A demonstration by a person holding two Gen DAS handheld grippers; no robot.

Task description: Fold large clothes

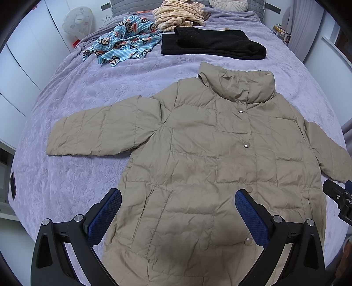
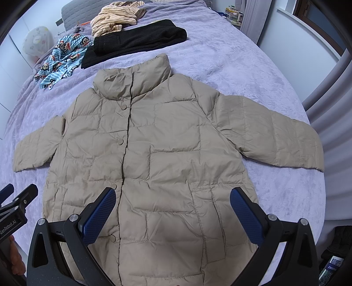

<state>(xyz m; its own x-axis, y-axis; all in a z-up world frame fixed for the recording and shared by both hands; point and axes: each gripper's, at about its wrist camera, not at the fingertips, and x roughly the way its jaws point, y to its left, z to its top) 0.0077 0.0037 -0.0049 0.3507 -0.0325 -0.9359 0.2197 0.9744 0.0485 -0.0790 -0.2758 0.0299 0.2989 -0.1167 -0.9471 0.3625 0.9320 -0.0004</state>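
Lying flat and face up in the middle of the bed (image 1: pixel 72 123), the tan puffer jacket (image 1: pixel 198 154) has its front snapped shut, its collar pointing toward the far end and both sleeves spread out to the sides. The left gripper (image 1: pixel 178 198) hangs over the lower left part of the jacket with its blue-padded fingers (image 1: pixel 105 213) spread wide and nothing between them; whether they touch the fabric is hard to judge from this angle. The right gripper (image 2: pixel 172 197) hangs over the lower right part in the same way, fingers (image 2: pixel 246 215) wide apart and empty, and its tip also shows at the right edge of the left wrist view. Beyond the collar lies a folded black garment (image 1: pixel 211 44), close to the jacket but apart from it. To the left of that is a crumpled blue cartoon-print cloth (image 1: pixel 125 44), and behind it a heap of cream striped clothing (image 1: pixel 180 14).
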